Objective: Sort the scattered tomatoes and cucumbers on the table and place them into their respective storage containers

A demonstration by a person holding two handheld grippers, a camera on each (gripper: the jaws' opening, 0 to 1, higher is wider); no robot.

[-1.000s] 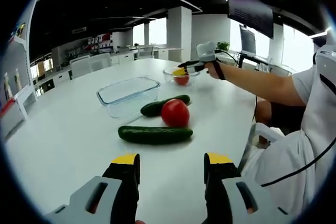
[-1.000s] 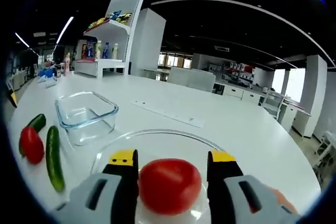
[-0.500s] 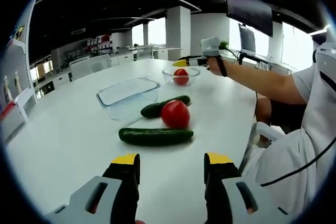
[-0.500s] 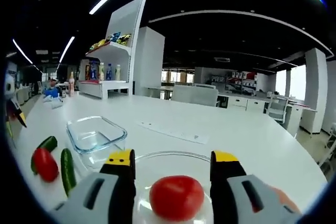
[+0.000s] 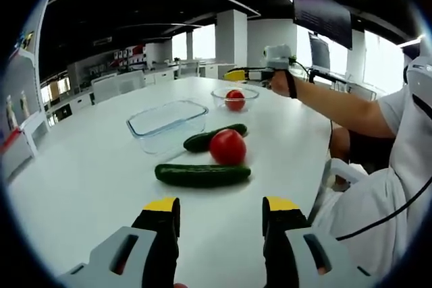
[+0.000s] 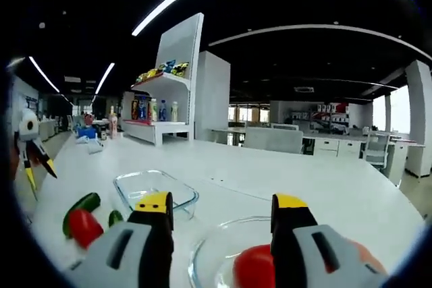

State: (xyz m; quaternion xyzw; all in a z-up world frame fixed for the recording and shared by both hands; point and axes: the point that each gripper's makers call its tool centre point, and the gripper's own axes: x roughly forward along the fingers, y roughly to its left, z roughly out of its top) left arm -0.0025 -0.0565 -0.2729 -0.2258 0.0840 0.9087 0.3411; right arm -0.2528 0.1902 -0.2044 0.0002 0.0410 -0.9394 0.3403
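Left gripper (image 5: pixel 219 210) low over the white table (image 5: pixel 88 166), jaws spread apart with nothing between them. Ahead of its tips, well apart: a cucumber (image 5: pixel 202 175) lying crosswise, then a tomato (image 5: pixel 228 147) just behind it, touching or nearly touching a second cucumber (image 5: pixel 210 138) angled away. Beyond and to the view's left, a rectangular glass container (image 5: pixel 167 121), empty. Farther back, a round glass bowl (image 5: pixel 235 98) holding one tomato in the bowl (image 5: pixel 235 100). Right gripper (image 5: pixel 237 75) raised above and just to the right of that bowl in the left gripper view, held by a hand (image 5: pixel 278 84); from its own camera, jaws (image 6: pixel 219 207) parted and empty, bowl rim (image 6: pixel 202 261) and red tomato (image 6: pixel 253 268) low between and below them, apart from the pads. Broad bare tabletop left of the vegetables and between near cucumber and left jaws; table edge curving close on the right, beside a person's white sleeve (image 5: pixel 398 109). Shelving with bottles (image 6: pixel 158 109) far off in the right gripper view.
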